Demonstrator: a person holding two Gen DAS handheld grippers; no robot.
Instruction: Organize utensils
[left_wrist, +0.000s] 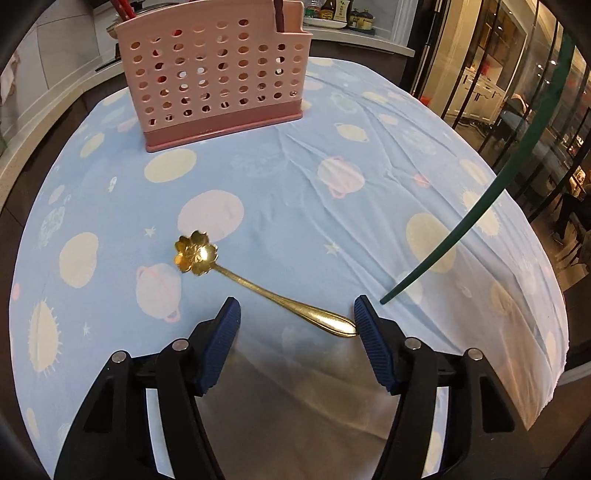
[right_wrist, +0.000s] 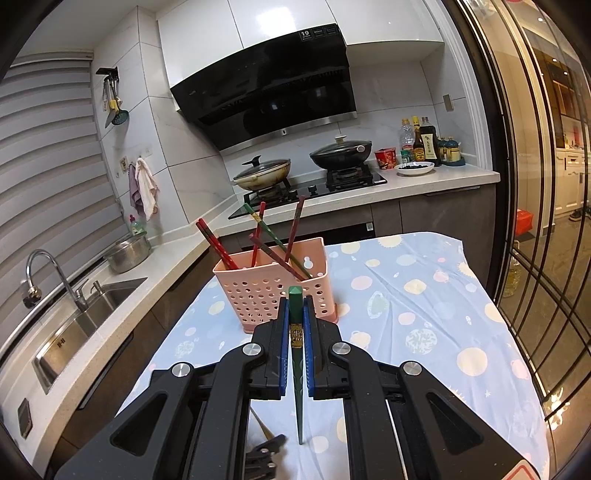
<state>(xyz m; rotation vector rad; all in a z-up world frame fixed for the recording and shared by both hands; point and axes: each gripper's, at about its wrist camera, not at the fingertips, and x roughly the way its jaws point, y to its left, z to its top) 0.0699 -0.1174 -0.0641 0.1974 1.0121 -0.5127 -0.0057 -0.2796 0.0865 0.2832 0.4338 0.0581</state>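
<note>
A gold spoon (left_wrist: 236, 277) with a flower-shaped bowl lies flat on the blue planet-print tablecloth (left_wrist: 369, 155). My left gripper (left_wrist: 295, 301) stands open low over its handle, whose end lies right by the right-hand pad (left_wrist: 369, 328). My right gripper (right_wrist: 295, 301) is shut on a dark green chopstick (right_wrist: 300, 398), held upright with its tip hanging just above the cloth. In the left wrist view that green chopstick (left_wrist: 480, 206) slants in from the upper right. A pink perforated utensil holder (right_wrist: 258, 291) stands at the far side of the table with several red and green chopsticks in it.
The pink holder (left_wrist: 218, 77) stands beyond the spoon in the left wrist view. The table's right edge drops off near glass doors (right_wrist: 535, 221). A counter with a sink (right_wrist: 88, 314) runs along the left, and a stove with pans (right_wrist: 306, 173) stands behind.
</note>
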